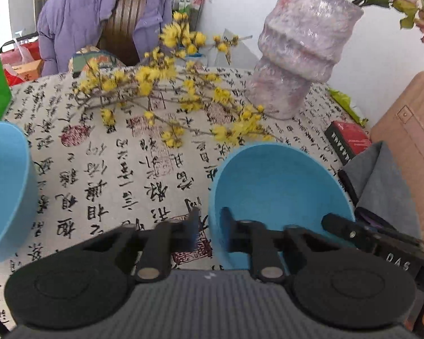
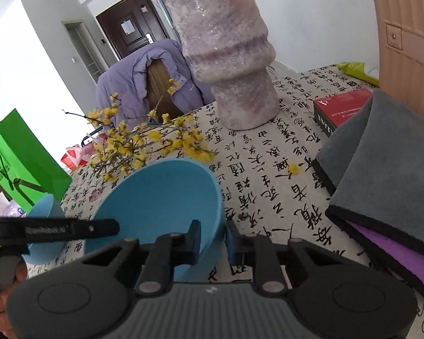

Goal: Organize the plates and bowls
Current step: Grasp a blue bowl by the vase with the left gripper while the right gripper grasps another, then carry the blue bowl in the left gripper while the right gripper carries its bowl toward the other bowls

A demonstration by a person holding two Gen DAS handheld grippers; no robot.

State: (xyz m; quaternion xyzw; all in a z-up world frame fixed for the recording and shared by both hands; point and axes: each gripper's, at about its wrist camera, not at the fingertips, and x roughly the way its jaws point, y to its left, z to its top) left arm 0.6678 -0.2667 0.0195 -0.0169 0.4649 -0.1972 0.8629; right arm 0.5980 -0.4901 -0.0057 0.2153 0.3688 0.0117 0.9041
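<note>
A: Both grippers on the same blue bowl?

B: Looks so. Left gripper pinches the rim on one side, one finger inside, one outside. Right gripper does the same on the opposite rim. The bowl sits on the tablecloth near the front, tipped a little toward the cameras.

A: Risks?

B: Thin rim, two small pinches. If the hands pull apart or lift unevenly, I'd guess it twists out of one grip and drops. Also the yellow flower branches lie just behind the bowl, touching or nearly so; a forward push would drag them.

A: Room to move?

B: Open cloth between this bowl and a second blue bowl off to the left. Tighter on the right: grey folded cloth and red box near. Big vase stands behind, well apart.
</note>
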